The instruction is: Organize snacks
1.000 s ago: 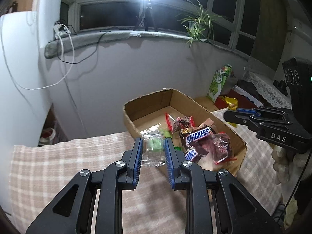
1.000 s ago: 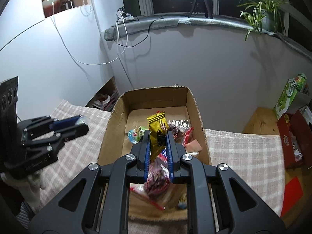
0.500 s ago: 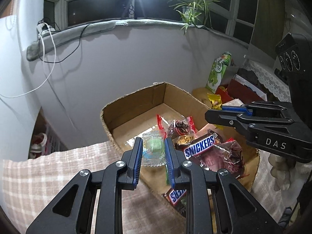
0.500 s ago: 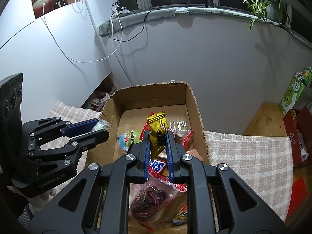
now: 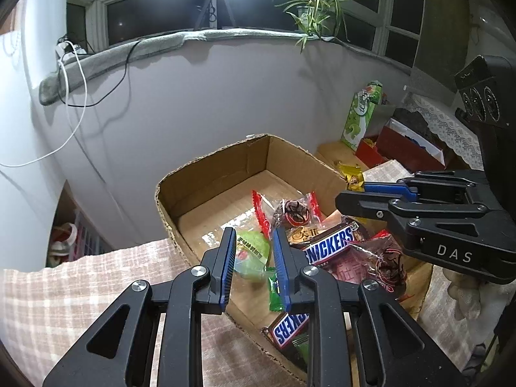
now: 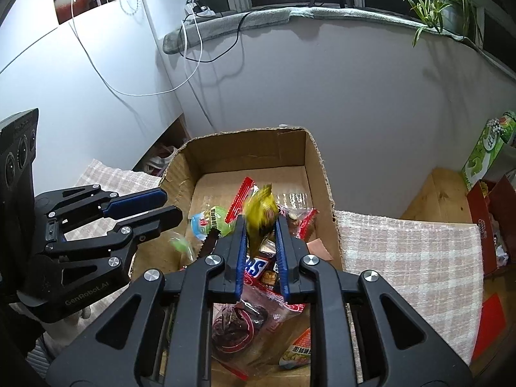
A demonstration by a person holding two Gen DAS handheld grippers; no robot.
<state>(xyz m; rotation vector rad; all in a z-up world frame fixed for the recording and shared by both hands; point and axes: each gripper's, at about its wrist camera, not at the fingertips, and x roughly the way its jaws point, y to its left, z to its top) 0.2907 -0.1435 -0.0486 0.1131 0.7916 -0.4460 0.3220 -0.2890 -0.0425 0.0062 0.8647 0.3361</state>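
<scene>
From our left wrist, our left claw (image 5: 253,266) is apart, a crinkly green candy (image 5: 251,253) loose between its ridged blue fingers, over the cardboard box (image 5: 206,187). From our right wrist, our right claw (image 6: 259,248) is apart; a blurry yellow wrapper (image 6: 262,214) sits between, above the shiny snacks.

Right gripper (image 6: 260,237) above the cardboard box (image 6: 317,161), blue fingers (image 6: 241,251) a little apart. Yellow snack packet (image 6: 262,214) between the fingers, blurry, too smeared to tell if squeezed or loose. Left gripper (image 6: 161,206) at the box's left wall, fingers parted. Small green candy (image 6: 179,244) just under it, blurry too. Inside the box: a Snickers bar (image 6: 254,266), a green-and-blue jelly cup (image 6: 209,222), red-edged packets (image 6: 240,198). Checked cloth (image 6: 409,251) right of the box.
</scene>
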